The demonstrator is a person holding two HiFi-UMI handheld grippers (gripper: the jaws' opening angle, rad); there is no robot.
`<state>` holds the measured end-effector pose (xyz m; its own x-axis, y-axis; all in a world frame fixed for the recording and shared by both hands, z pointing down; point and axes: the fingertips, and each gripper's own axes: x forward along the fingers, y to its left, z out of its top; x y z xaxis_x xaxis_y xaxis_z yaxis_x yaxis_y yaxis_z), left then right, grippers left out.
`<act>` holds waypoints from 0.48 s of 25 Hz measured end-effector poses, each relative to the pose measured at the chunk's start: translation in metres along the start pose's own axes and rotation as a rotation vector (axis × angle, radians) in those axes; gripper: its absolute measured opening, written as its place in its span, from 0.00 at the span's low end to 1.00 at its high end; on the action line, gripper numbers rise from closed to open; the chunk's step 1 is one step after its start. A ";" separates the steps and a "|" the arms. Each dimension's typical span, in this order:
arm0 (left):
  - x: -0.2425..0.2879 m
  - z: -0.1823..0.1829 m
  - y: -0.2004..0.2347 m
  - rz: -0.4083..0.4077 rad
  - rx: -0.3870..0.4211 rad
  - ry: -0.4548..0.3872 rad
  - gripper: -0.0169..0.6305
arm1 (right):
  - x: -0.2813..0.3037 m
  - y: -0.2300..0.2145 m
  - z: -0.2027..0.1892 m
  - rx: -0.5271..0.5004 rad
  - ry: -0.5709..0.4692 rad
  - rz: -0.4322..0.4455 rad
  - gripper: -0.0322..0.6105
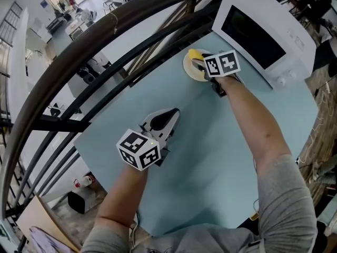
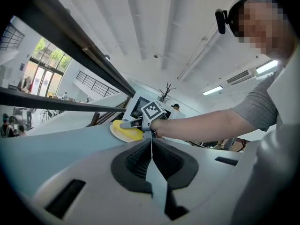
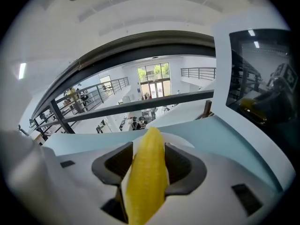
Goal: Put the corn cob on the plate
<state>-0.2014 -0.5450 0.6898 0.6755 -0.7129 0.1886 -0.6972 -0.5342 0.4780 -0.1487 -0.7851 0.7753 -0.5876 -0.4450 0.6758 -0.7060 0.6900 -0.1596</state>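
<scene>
Nearest me, my left gripper is hovering above the smooth, pale-blue table. Its ribbed dark pads are pressing flat together with nothing between them. Farther out, my right gripper is clamping the corn cob, a tapered yellow cylinder with fine, bumpy kernel rows, lengthwise between its two pads. I'm holding the cob right over the round, cream-coloured plate, and I can't tell whether it is touching the plate. A boxy white microwave with a dark glass door is standing just beside the plate.
</scene>
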 end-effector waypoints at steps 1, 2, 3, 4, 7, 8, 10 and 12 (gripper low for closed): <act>0.000 -0.001 -0.001 -0.001 0.000 0.001 0.06 | 0.000 0.000 0.000 -0.007 0.003 -0.004 0.39; 0.001 -0.001 -0.002 -0.003 0.000 0.001 0.06 | 0.000 0.000 -0.001 -0.012 0.004 -0.008 0.39; 0.001 -0.001 -0.003 -0.004 0.002 0.001 0.06 | 0.000 0.000 -0.001 -0.015 0.005 -0.011 0.40; 0.002 -0.001 -0.004 -0.006 0.003 0.001 0.06 | 0.000 0.000 -0.001 -0.017 0.005 -0.014 0.40; 0.002 -0.001 -0.006 -0.006 0.006 0.002 0.06 | -0.001 -0.002 -0.001 -0.021 0.001 -0.021 0.40; 0.002 -0.002 -0.007 -0.005 0.007 0.003 0.06 | -0.001 -0.003 -0.002 -0.022 0.003 -0.022 0.41; 0.001 -0.002 -0.007 -0.003 0.010 0.005 0.06 | -0.001 -0.003 -0.004 -0.026 0.016 -0.024 0.42; -0.001 -0.001 -0.008 -0.002 0.011 0.005 0.06 | -0.003 -0.002 -0.006 -0.037 0.027 -0.024 0.47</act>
<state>-0.1957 -0.5396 0.6870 0.6783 -0.7094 0.1915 -0.6981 -0.5407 0.4694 -0.1434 -0.7816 0.7784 -0.5595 -0.4467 0.6982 -0.7046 0.6999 -0.1169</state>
